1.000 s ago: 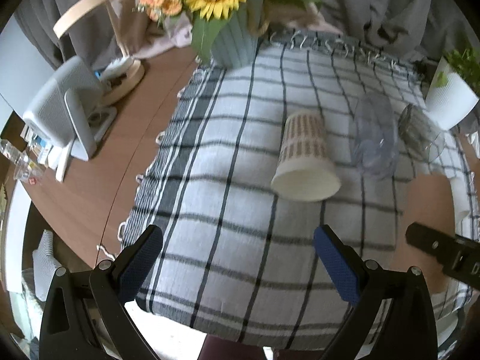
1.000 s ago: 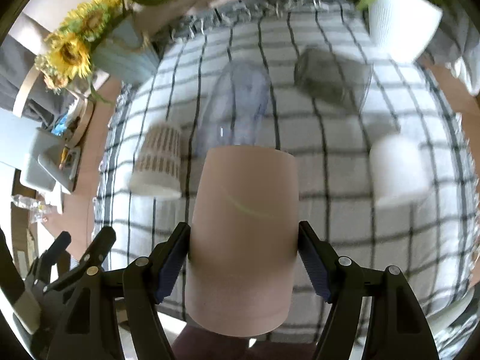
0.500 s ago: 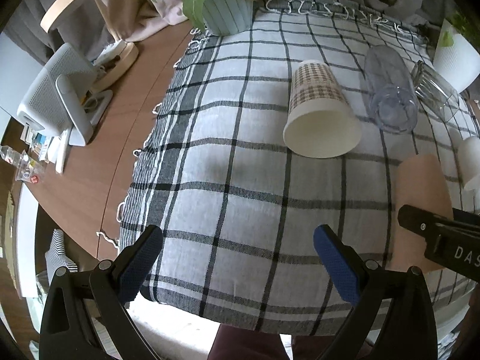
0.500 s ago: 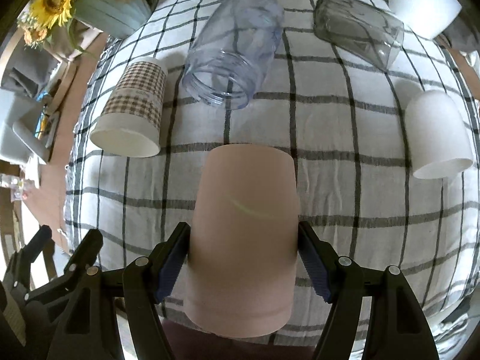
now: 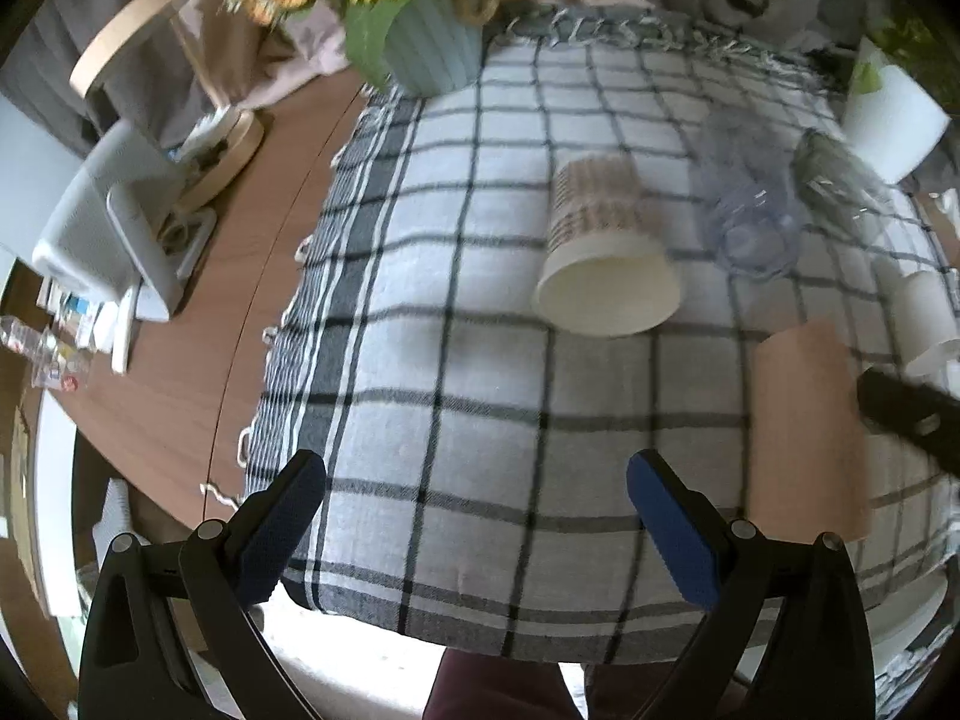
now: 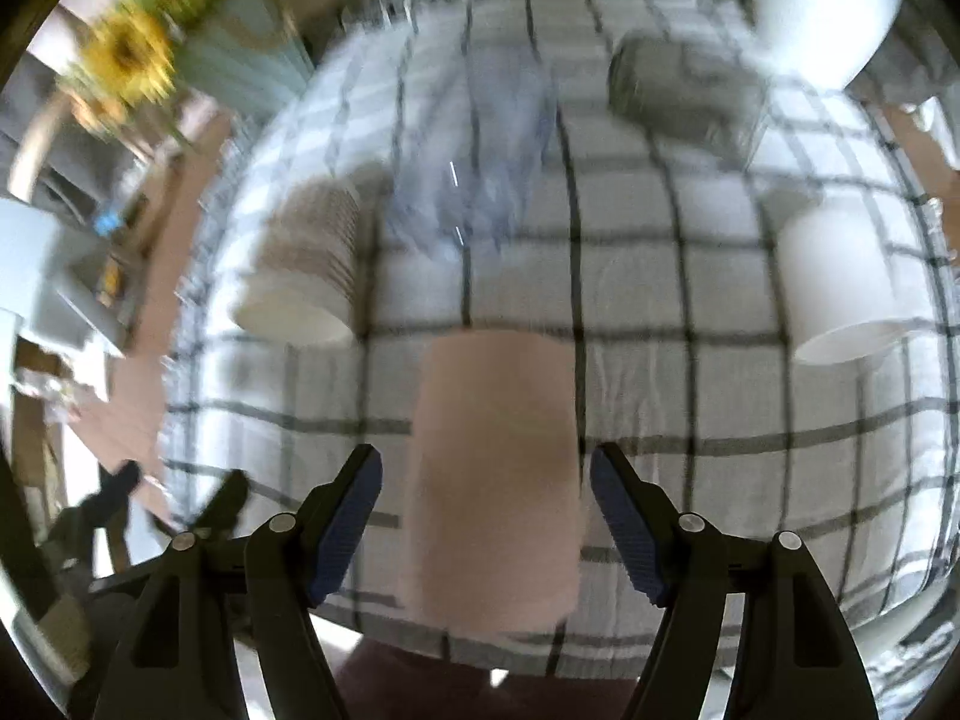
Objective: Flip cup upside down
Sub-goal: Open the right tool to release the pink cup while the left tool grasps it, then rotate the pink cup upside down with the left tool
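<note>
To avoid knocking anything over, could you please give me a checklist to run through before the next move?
1. Right tool open around the pink cup: ok, gaps show on both sides.
2. Pink cup upside down, wide rim on the tablecloth: ok, though the view is blurred.
3. Pink cup well in from the tablecloth's near edge: not ok, it seems to stand close to it.
4. Left tool open and empty: ok.
5. White cup apart from the right tool: ok.
6. Checked paper cup upside down: cannot tell.

Both claws, left (image 5: 474,516) and right (image 6: 483,516), agape.
</note>
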